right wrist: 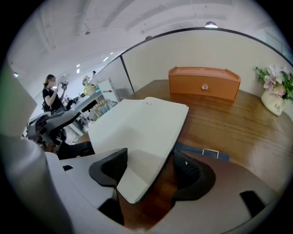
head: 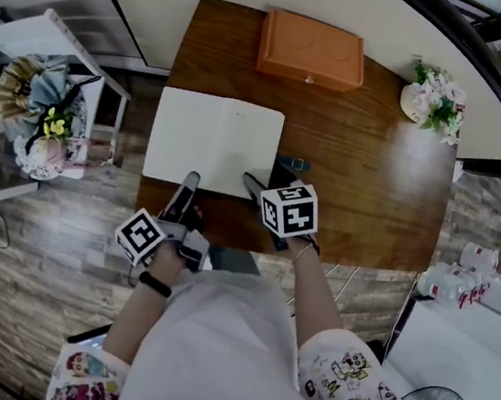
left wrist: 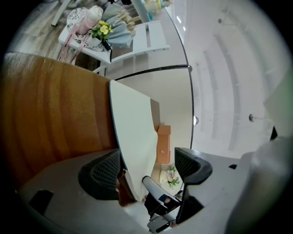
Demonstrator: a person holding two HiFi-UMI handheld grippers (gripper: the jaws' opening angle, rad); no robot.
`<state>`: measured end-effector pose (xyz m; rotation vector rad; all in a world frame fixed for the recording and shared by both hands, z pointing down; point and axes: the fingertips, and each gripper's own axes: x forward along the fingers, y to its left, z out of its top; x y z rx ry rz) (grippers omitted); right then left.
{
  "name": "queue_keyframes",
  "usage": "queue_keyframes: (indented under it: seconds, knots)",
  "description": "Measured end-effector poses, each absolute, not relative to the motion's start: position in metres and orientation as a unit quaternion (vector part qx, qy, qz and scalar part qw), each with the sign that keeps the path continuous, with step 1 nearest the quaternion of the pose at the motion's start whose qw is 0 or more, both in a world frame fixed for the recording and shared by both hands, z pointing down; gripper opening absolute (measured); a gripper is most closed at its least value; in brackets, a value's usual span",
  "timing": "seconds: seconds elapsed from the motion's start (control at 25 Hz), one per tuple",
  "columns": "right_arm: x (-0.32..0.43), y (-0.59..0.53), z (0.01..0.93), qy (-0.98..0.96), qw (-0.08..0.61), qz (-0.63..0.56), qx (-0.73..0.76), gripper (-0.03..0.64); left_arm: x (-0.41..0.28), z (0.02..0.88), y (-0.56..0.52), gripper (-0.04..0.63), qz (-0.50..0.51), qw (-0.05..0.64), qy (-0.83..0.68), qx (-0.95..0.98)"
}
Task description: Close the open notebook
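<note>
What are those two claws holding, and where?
Nothing is clamped. The right gripper stands open around the notebook's near right page corner; the left gripper open around its near edge.

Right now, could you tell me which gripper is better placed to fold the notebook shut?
Probably the right gripper: its open jaws straddle the corner of the notebook's lifted pages, above the blue cover.

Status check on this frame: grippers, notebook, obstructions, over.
Grippers: left gripper open, right gripper open, both straddling near edge of notebook. It lies open, pages blank. Behind it, apart: orange box.
</note>
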<state>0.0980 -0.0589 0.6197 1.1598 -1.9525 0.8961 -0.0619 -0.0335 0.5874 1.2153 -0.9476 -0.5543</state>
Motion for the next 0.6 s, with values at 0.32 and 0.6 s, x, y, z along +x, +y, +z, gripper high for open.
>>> queue_keyframes:
  seconds: [0.32,0.6]
  knots:
    - [0.098,-0.059,0.62,-0.753,0.343,0.345,0.443,0.302,-0.073,0.587,-0.035,0.345,-0.219,0.661,-0.439,0.568]
    - [0.1,-0.059,0.619,-0.755,0.343,0.345,0.441,0.302,-0.106,0.587,-0.044,0.345,-0.222,0.643,-0.467,0.565]
